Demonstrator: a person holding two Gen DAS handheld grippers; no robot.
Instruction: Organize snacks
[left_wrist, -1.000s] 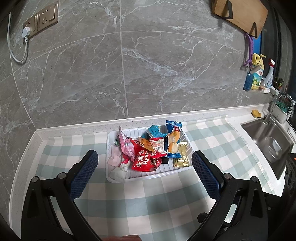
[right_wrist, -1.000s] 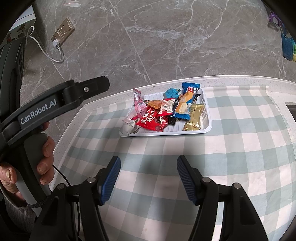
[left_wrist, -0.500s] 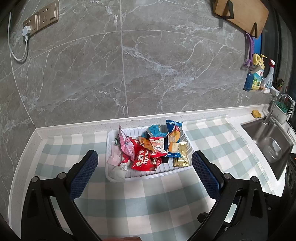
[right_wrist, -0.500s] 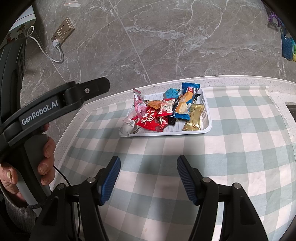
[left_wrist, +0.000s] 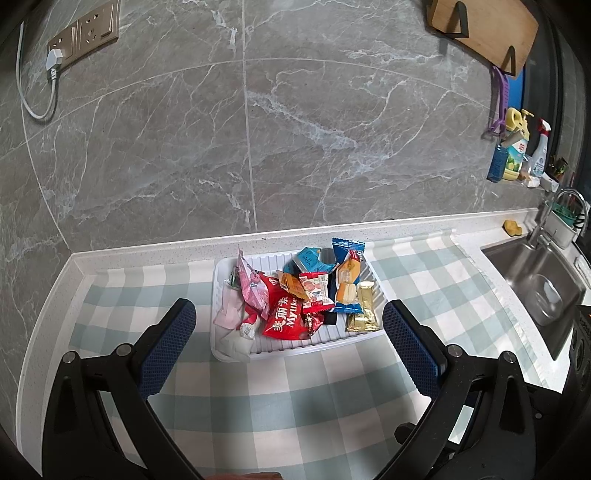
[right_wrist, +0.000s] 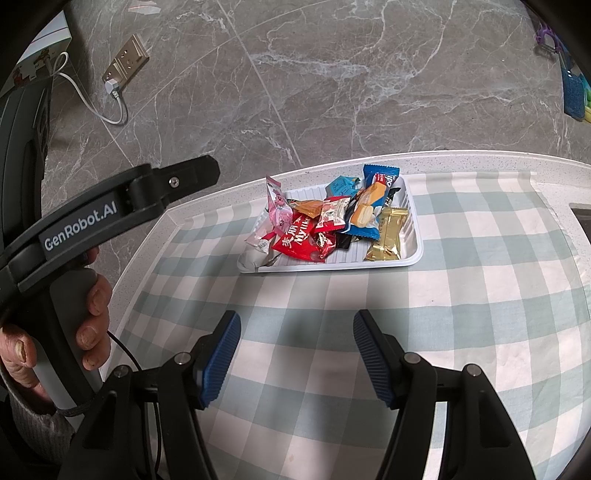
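Note:
A white ribbed tray (left_wrist: 364, 338) stands on the checked cloth near the wall and holds several wrapped snacks: a red packet (left_wrist: 284, 319), a pink packet (left_wrist: 251, 288), a gold bar (left_wrist: 364, 310) and blue packets (left_wrist: 347, 247). The tray also shows in the right wrist view (right_wrist: 413, 236), with the red packet (right_wrist: 297, 242) and gold bar (right_wrist: 389, 232). My left gripper (left_wrist: 290, 345) is open and empty, held above the tray's near edge. My right gripper (right_wrist: 295, 354) is open and empty, well short of the tray.
A steel sink (left_wrist: 535, 288) with a tap lies at the right. Bottles (left_wrist: 517, 155) stand by the wall beyond it. A wall socket with a white cable (left_wrist: 55, 70) is upper left. The left gripper's body and the hand holding it (right_wrist: 92, 306) fill the right view's left side.

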